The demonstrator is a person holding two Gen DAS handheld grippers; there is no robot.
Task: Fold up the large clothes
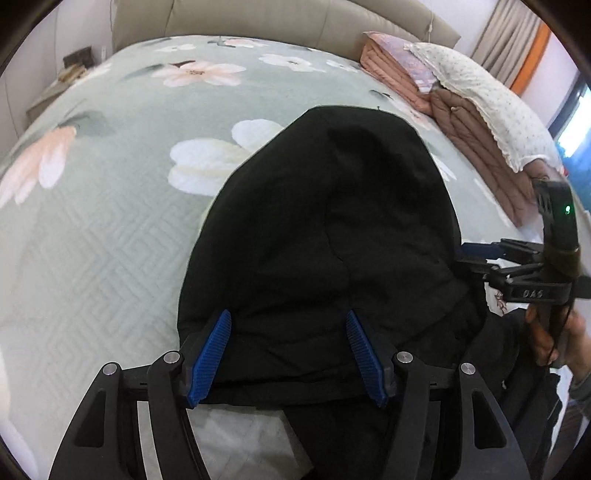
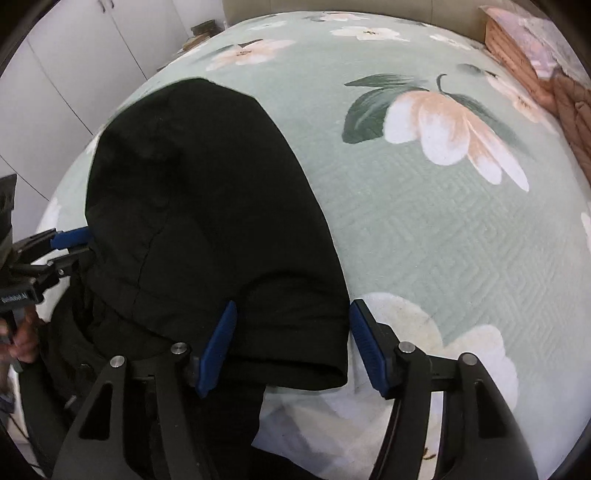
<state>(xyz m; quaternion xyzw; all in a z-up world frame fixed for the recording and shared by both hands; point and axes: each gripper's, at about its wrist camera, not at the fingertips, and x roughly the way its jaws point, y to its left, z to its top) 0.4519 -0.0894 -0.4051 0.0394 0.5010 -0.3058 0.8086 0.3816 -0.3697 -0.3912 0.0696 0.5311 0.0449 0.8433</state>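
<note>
A large black garment (image 1: 332, 229) lies flat on a pale green floral bedspread (image 1: 110, 229), its near part hanging over the bed's front edge. My left gripper (image 1: 288, 350) is open, its blue pads (image 1: 212, 354) straddling the garment's near edge. My right gripper (image 2: 291, 347) is open too, over the garment's (image 2: 207, 206) near right corner, one blue pad (image 2: 218, 347) on the cloth and the other beside it. In the left wrist view the right gripper (image 1: 476, 258) touches the garment's right side. In the right wrist view the left gripper (image 2: 70, 240) sits at its left side.
Folded pink and brown quilts (image 1: 461, 118) and a cream pillow (image 1: 480, 96) lie at the bed's right side. A beige headboard (image 1: 277, 22) stands behind. White cupboards (image 2: 74, 55) stand left of the bed (image 2: 443, 221).
</note>
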